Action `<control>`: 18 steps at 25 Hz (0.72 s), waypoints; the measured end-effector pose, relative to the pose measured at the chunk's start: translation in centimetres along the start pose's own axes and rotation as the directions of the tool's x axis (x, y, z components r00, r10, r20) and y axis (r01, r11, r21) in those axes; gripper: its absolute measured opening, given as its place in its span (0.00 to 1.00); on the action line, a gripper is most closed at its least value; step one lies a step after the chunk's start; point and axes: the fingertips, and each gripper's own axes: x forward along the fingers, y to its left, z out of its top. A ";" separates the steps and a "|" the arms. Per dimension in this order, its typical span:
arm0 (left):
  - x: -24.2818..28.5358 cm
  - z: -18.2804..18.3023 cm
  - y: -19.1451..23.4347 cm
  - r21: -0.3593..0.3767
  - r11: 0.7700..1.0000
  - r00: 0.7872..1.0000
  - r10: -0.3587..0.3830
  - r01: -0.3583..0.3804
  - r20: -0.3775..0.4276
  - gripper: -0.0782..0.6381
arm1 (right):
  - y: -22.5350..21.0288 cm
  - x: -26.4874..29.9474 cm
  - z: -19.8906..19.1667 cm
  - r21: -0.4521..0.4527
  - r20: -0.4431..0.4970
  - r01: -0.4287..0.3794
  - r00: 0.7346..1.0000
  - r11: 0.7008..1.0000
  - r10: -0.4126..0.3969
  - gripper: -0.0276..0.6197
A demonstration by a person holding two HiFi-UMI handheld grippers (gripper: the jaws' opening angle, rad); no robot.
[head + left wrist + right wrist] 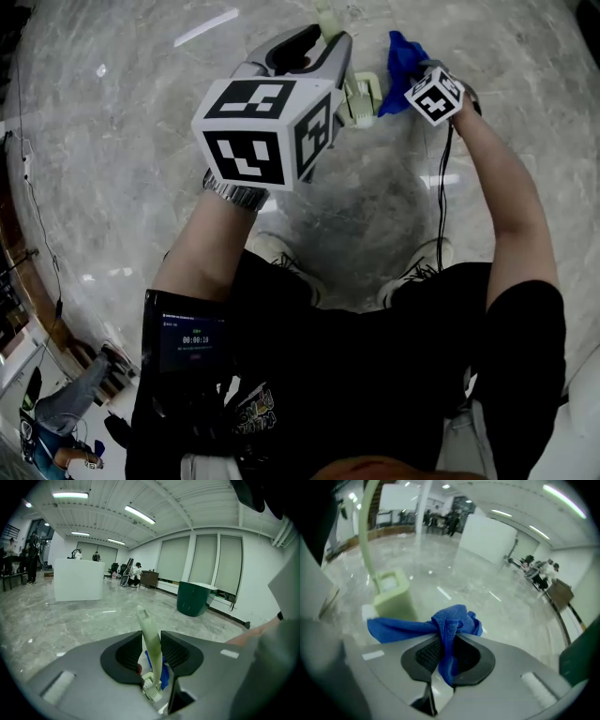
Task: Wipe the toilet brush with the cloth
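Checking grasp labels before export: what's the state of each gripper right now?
Left gripper: closed on the toilet brush handle.
Right gripper: closed on the blue cloth.

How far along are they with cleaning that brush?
Both things are picked up: the left gripper clamps the toilet brush by its handle, and the right gripper pinches the blue cloth. The cloth hangs beside the brush head; the wiping itself looks yet to come.
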 end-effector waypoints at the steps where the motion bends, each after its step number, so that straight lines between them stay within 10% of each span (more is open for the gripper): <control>1: 0.0 0.0 0.0 0.006 1.000 1.000 -0.002 0.002 0.001 0.30 | -1.2 -1.5 1.1 0.089 0.065 -0.019 0.998 0.996 0.013 0.14; 5: 0.3 0.3 0.4 0.006 1.000 1.000 0.001 -0.001 -0.002 0.30 | -0.9 -7.1 8.1 0.186 0.345 -0.247 0.923 0.951 0.172 0.14; 13: 1.0 -0.1 0.5 0.005 1.000 1.000 0.005 -0.005 -0.022 0.30 | 6.1 -10.5 13.8 -0.100 0.391 -0.411 0.821 0.906 0.415 0.14; 18: 1.1 -0.3 0.8 -0.003 1.000 1.000 0.004 -0.004 -0.031 0.30 | 4.0 -17.1 18.9 -0.058 0.598 -0.509 0.671 0.859 0.438 0.14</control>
